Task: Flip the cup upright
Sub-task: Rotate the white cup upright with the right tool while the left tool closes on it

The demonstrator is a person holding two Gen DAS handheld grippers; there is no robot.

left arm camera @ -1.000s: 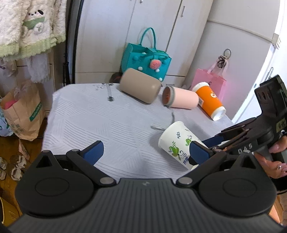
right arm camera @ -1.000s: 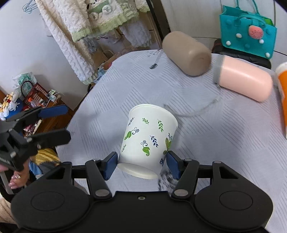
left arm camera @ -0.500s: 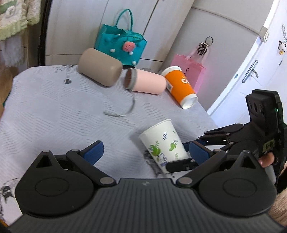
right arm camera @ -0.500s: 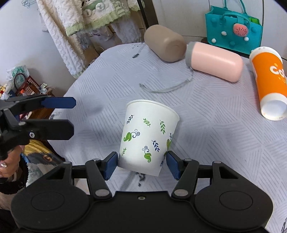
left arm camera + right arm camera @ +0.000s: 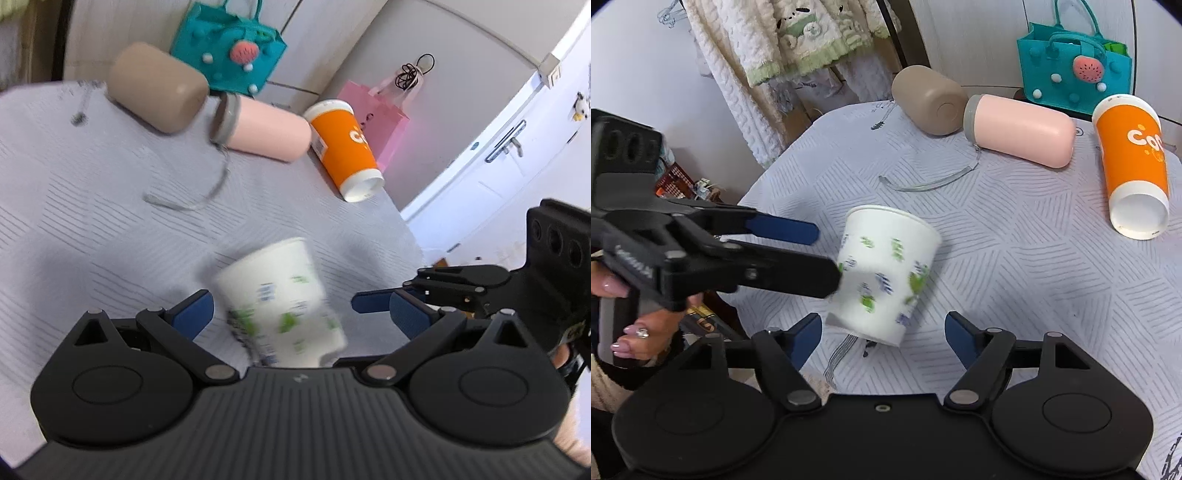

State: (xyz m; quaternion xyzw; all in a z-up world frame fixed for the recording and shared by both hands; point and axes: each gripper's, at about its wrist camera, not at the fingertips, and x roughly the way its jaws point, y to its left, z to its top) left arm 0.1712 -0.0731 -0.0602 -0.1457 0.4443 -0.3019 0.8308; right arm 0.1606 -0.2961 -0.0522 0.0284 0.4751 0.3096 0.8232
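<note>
A white paper cup with green and blue leaf prints [image 5: 886, 273] is blurred and tilted, its rim up, near the table's front edge. It also shows in the left wrist view [image 5: 280, 302]. My right gripper [image 5: 882, 332] is open, its pads apart from the cup's sides. My left gripper [image 5: 299, 314] is open with the cup between its fingers; in the right wrist view its lower finger [image 5: 798, 273] touches the cup's left side. The right gripper appears in the left wrist view [image 5: 384, 299] to the right of the cup.
On the grey patterned tablecloth [image 5: 1015, 258] lie an orange paper cup [image 5: 1132, 166], a pink bottle [image 5: 1019, 129] with a strap and a beige bottle [image 5: 929, 99]. A teal bag [image 5: 1075, 62] stands behind. The table edge drops off at the left.
My right gripper opened and let go of the cup. The left gripper moved in around the cup from the left. The cup is now blurred and tilting.
</note>
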